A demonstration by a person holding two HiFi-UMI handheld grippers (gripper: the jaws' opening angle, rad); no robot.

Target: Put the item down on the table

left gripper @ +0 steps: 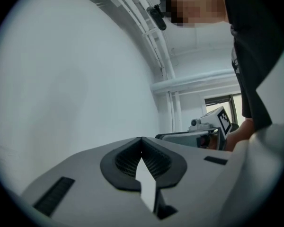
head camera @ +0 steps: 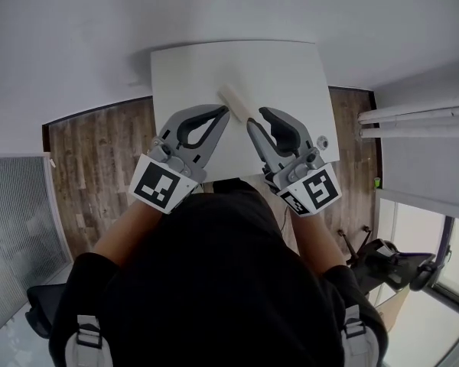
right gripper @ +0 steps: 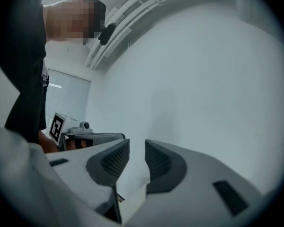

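Observation:
A pale cream roll [head camera: 235, 100] lies at a slant on the white table [head camera: 291, 75], near its middle. Both grippers hover just short of the roll's near end. In the head view my left gripper [head camera: 225, 112] sits to the left of that end, and in the left gripper view its [left gripper: 141, 138] dark ribbed pads meet at the tips with nothing between them. My right gripper [head camera: 257, 118] is to the right of the roll's end. The right gripper view shows its [right gripper: 137, 144] jaws a narrow gap apart and empty. Both gripper views look up at the wall, so the roll is hidden in them.
The small table has edges close on the left [head camera: 153, 90] and right [head camera: 329, 105], with wooden floor [head camera: 99, 159] beyond. White pipes [head camera: 413, 121] run at the right. A dark chair and gear [head camera: 390, 266] sit at the lower right.

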